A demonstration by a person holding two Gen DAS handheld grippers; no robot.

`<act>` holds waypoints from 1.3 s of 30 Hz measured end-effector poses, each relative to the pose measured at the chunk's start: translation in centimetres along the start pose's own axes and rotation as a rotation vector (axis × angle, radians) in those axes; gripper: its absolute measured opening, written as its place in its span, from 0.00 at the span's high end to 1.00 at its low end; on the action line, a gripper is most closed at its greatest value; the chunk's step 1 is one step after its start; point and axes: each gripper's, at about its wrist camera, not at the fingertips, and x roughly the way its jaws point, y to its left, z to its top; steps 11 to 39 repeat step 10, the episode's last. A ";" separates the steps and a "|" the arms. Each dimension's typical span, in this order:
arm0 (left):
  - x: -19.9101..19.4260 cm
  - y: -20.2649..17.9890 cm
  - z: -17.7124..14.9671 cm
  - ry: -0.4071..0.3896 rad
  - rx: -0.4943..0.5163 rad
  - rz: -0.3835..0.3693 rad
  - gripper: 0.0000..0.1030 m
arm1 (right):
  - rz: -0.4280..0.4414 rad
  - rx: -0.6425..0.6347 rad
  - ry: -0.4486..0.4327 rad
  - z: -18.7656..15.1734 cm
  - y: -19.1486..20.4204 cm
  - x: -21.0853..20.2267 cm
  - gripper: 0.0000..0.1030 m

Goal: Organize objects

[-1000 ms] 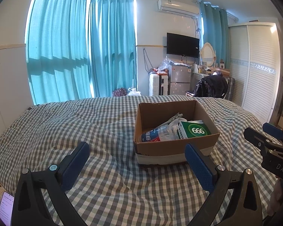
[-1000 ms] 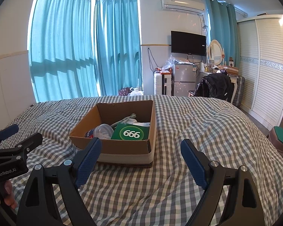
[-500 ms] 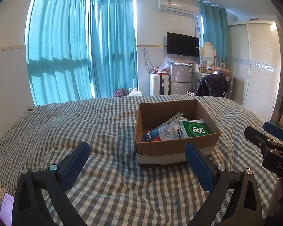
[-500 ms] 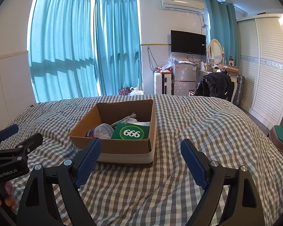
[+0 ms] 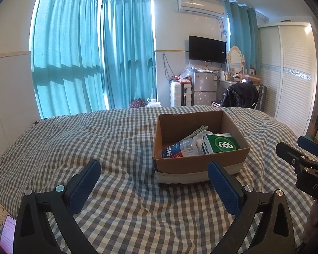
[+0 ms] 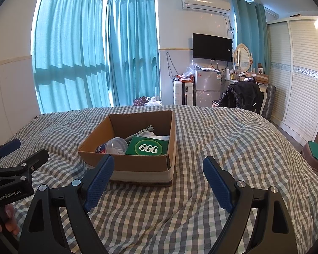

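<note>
An open cardboard box (image 5: 201, 163) (image 6: 142, 165) stands on the checked bedspread. Inside lie a green carton marked 666 (image 5: 221, 145) (image 6: 148, 147), a clear plastic bottle with a blue and red label (image 5: 180, 149) (image 6: 114, 146), and some white and grey items behind them. My left gripper (image 5: 154, 175) is open and empty, low over the bed in front of the box. My right gripper (image 6: 159, 174) is open and empty, just short of the box's near right corner. Each gripper shows at the edge of the other's view (image 5: 303, 154) (image 6: 17, 156).
The bed (image 5: 116, 148) fills the foreground. A phone (image 5: 7, 232) lies at its near left edge. Beyond the bed are teal curtains (image 5: 91, 59), a small fridge (image 6: 207, 89), a suitcase (image 6: 182, 93), a chair with a black jacket (image 6: 241, 95) and a white wardrobe (image 6: 299, 80).
</note>
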 end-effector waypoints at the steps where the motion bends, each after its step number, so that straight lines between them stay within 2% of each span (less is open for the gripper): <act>1: 0.0 0.0 0.0 0.001 0.001 -0.001 0.00 | 0.000 0.000 0.000 0.0 0.0 0.0 0.16; 39: 0.0 0.0 0.0 0.006 0.005 -0.007 0.00 | 0.001 0.000 0.001 -0.1 -0.1 0.1 0.16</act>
